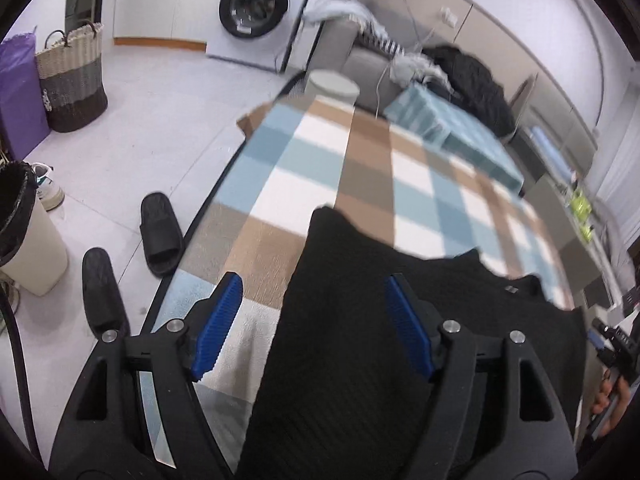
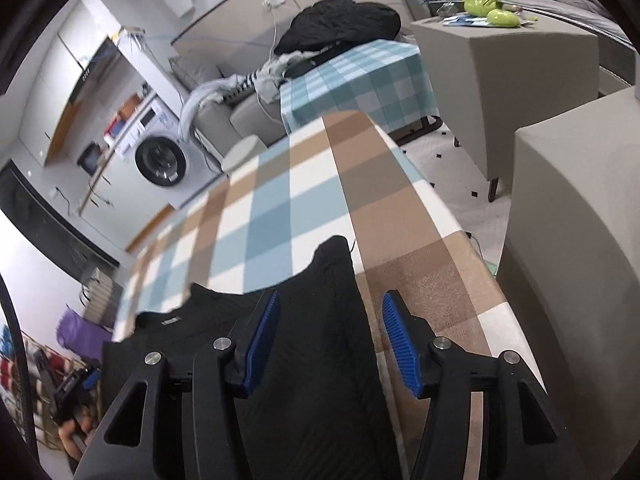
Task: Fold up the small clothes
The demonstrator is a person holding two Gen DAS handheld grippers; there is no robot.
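A black ribbed sleeveless top (image 1: 360, 320) lies flat on a table covered with a checked brown, blue and white cloth (image 1: 320, 168). My left gripper (image 1: 314, 328) is open, its blue pads either side of the top's left edge, just above it. In the right wrist view the same top (image 2: 320, 340) lies under my right gripper (image 2: 330, 340), which is open over the top's right edge and shoulder strap. The checked cloth (image 2: 280, 208) stretches ahead. Neither gripper holds anything.
Left of the table are black slippers (image 1: 160, 236), a bin (image 1: 28, 236), a woven basket (image 1: 72, 80) and a washing machine (image 1: 256, 8). Beyond the table stand a sofa with clothes (image 1: 468, 76) and a teal checked table (image 2: 360, 80). Grey stools (image 2: 568, 240) stand on the right.
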